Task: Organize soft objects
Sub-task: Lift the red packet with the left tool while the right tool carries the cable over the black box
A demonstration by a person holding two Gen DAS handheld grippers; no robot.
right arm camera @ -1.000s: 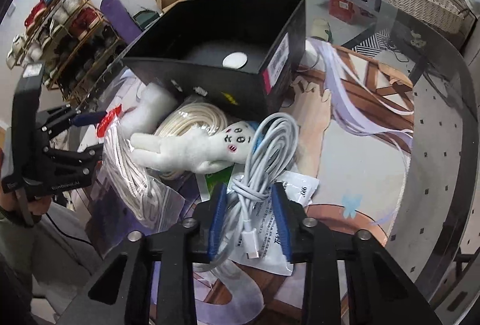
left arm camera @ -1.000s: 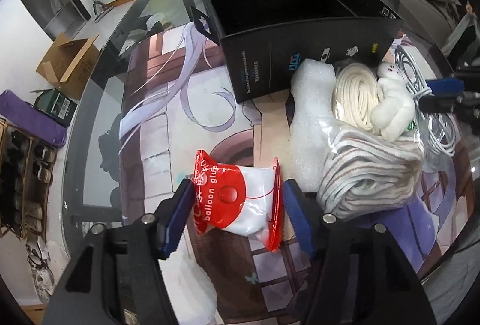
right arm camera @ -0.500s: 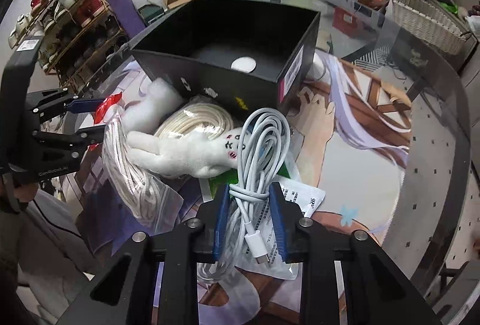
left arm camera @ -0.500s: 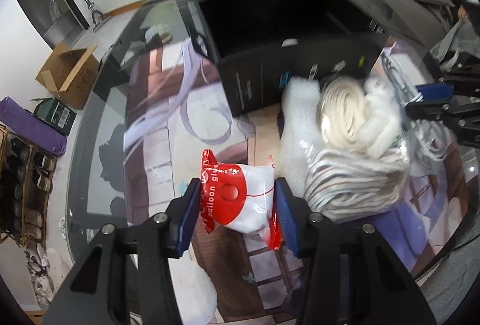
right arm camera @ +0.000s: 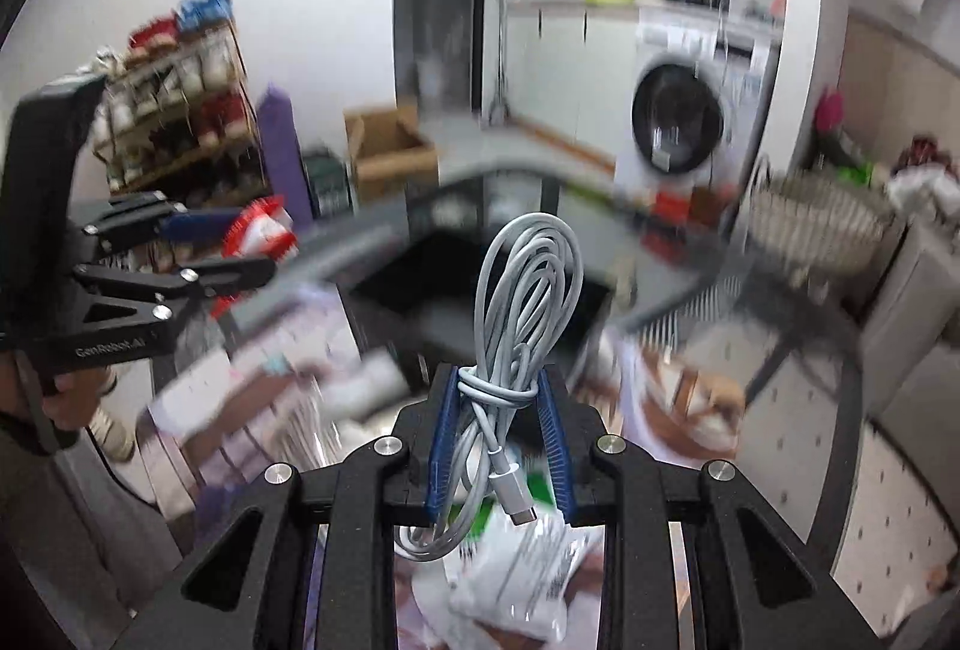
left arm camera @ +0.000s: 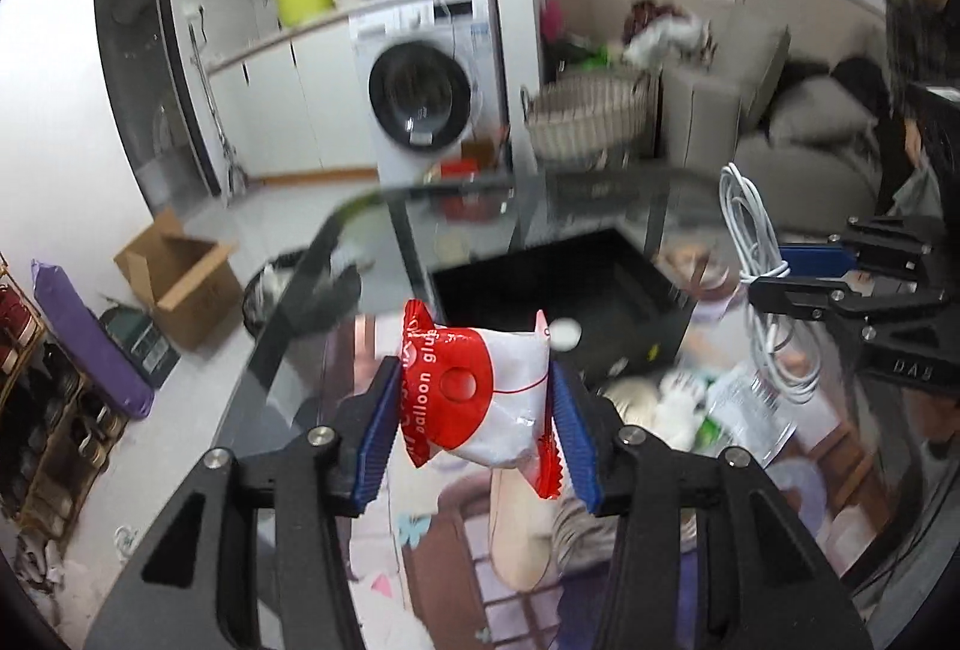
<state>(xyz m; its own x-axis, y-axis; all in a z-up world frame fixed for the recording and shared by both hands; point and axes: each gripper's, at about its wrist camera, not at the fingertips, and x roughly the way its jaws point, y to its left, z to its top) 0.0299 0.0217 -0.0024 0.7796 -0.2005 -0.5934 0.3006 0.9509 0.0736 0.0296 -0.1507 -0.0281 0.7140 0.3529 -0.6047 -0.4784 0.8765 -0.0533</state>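
My left gripper (left arm camera: 477, 413) is shut on a red-and-white balloon glue packet (left arm camera: 480, 392), held up in the air above the table. My right gripper (right arm camera: 495, 422) is shut on a coiled white cable (right arm camera: 522, 290), whose loop stands above the blue pads and whose plug hangs below. An open black box (left arm camera: 576, 302) sits on the glass table beyond both. Each view shows the other gripper: the right one with the cable (left arm camera: 762, 290), the left one with the packet (right arm camera: 258, 236). A white plush toy (left arm camera: 678, 398) lies blurred below the box.
A glass table (left arm camera: 336, 290) carries a printed mat, bagged rope and a white plastic packet (right arm camera: 528, 572). Beyond stand a washing machine (left arm camera: 420, 104), a wicker basket (left arm camera: 588, 122), a sofa (left arm camera: 798, 128), a cardboard box (left arm camera: 180, 278) and a shoe rack (right arm camera: 180, 110).
Both grippers closed on their items and rose off the table, tilting upward so the room now fills the views. The packet and the cable came up with them.
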